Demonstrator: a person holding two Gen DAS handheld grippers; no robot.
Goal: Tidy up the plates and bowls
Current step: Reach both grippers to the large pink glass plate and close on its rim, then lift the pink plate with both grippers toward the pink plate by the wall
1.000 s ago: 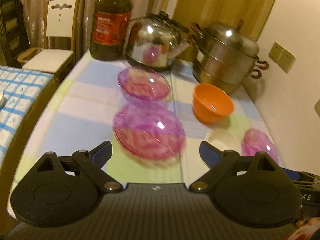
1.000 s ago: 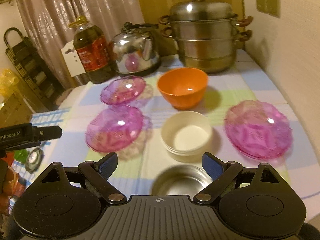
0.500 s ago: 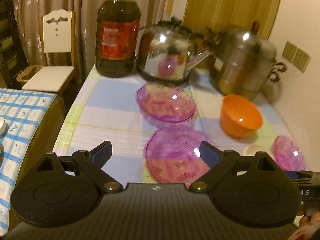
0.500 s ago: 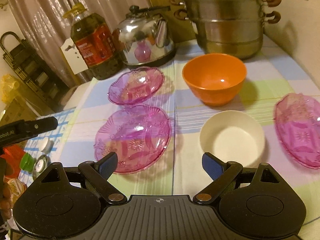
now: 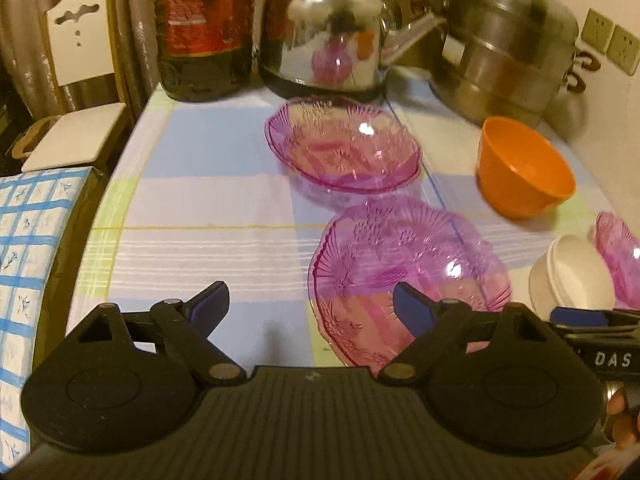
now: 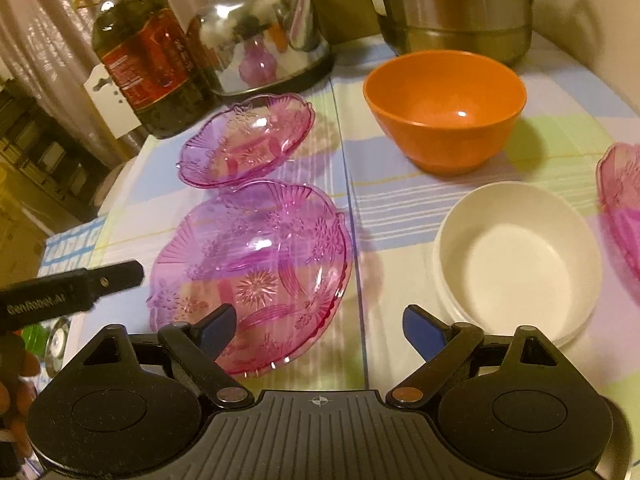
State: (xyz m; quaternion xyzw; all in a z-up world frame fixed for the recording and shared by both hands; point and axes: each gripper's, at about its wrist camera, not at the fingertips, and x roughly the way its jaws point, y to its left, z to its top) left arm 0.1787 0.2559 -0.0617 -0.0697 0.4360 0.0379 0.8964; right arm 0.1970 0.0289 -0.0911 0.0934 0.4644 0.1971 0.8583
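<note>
Two pink glass plates lie on the checked tablecloth: a near one [image 5: 404, 276] [image 6: 252, 272] and a far one [image 5: 344, 144] [image 6: 248, 144]. A third pink plate [image 5: 620, 256] [image 6: 622, 208] lies at the right edge. An orange bowl [image 5: 524, 168] [image 6: 444, 108] and a white bowl [image 5: 572, 276] [image 6: 516, 264] stand right of the plates. My left gripper [image 5: 310, 306] is open and empty, just left of the near plate. My right gripper [image 6: 318, 326] is open and empty, over the near plate's right rim.
A dark oil bottle [image 5: 204, 28] [image 6: 148, 60], a steel kettle [image 5: 328, 28] [image 6: 260, 36] and a steel steamer pot [image 5: 504, 48] [image 6: 456, 4] stand along the back. A white chair [image 5: 76, 92] stands left of the table, and the wall [image 5: 600, 92] is on the right.
Both grippers have moved forward and lower toward the near pink plate. The left view swung left, then closed in. Both stay open; no dish has moved.
</note>
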